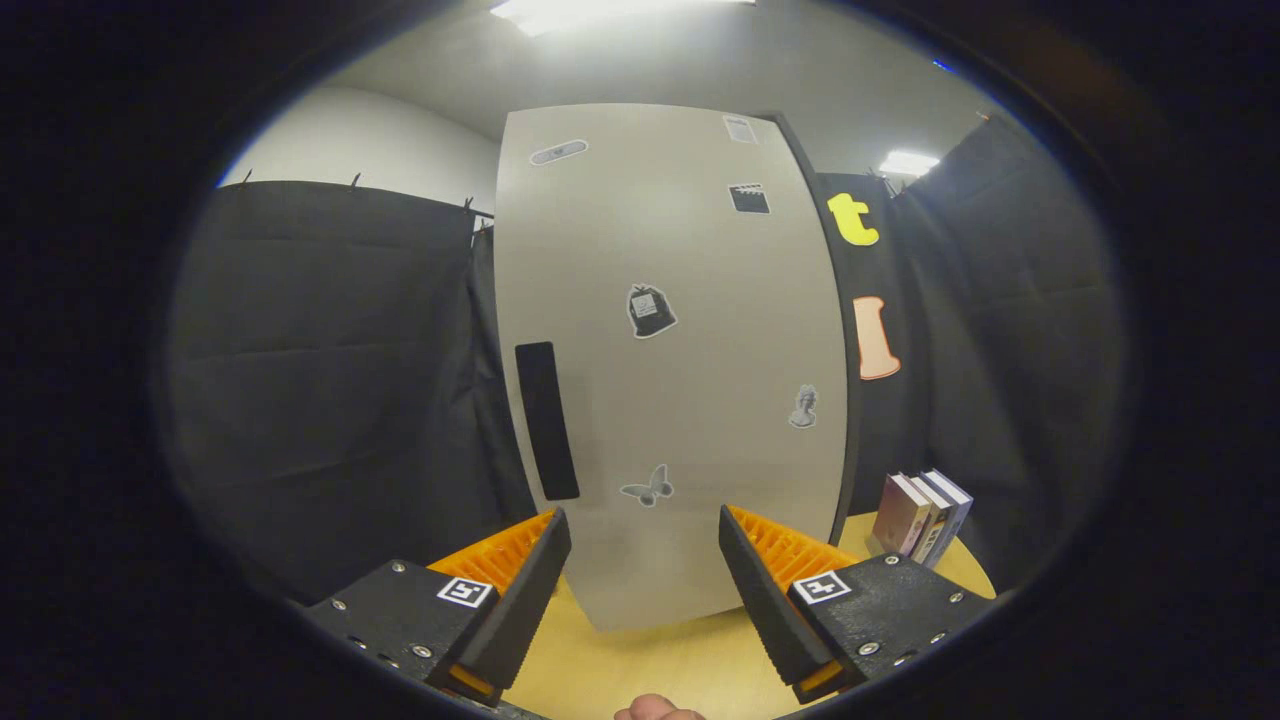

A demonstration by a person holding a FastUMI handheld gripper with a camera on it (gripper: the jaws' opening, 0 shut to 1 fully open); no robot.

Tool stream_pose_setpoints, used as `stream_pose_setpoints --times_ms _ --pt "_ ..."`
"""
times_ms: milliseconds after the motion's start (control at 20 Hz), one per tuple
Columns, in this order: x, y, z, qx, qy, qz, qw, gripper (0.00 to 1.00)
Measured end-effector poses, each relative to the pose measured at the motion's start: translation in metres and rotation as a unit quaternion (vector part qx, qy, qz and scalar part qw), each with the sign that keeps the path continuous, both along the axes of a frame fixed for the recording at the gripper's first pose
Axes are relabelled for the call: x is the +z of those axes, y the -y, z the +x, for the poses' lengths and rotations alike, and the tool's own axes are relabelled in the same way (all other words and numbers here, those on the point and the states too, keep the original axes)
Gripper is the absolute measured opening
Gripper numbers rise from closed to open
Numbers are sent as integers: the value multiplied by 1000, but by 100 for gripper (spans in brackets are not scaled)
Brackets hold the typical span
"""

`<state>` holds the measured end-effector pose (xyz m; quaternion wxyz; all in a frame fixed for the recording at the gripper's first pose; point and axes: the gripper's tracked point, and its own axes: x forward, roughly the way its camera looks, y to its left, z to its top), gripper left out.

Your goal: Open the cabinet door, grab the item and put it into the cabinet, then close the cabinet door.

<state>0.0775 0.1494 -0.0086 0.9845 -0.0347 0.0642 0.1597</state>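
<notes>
Your gripper point(645, 560) sits at the bottom centre of the frame with its fingers spread wide and nothing between them, presumably held ready for the handle. Beyond the fingers, filling the middle of the frame, the cabinet door point(670, 370) stands closed, so the opening step is not yet done. Its dark vertical handle point(546, 421) lies at the door's left edge, above your left finger; you will likely need to shift that way. The item, a small group of upright boxes point(920, 517), stands on the wooden table point(650, 670) at lower right, beside the cabinet.
</notes>
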Motion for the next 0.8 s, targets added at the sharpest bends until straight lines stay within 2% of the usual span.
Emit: stream_pose_setpoints --times_ms 300,800 --pt "0 9 7 -35 -2 3 999 93" --pt "-1 5 9 -37 2 0 999 93"
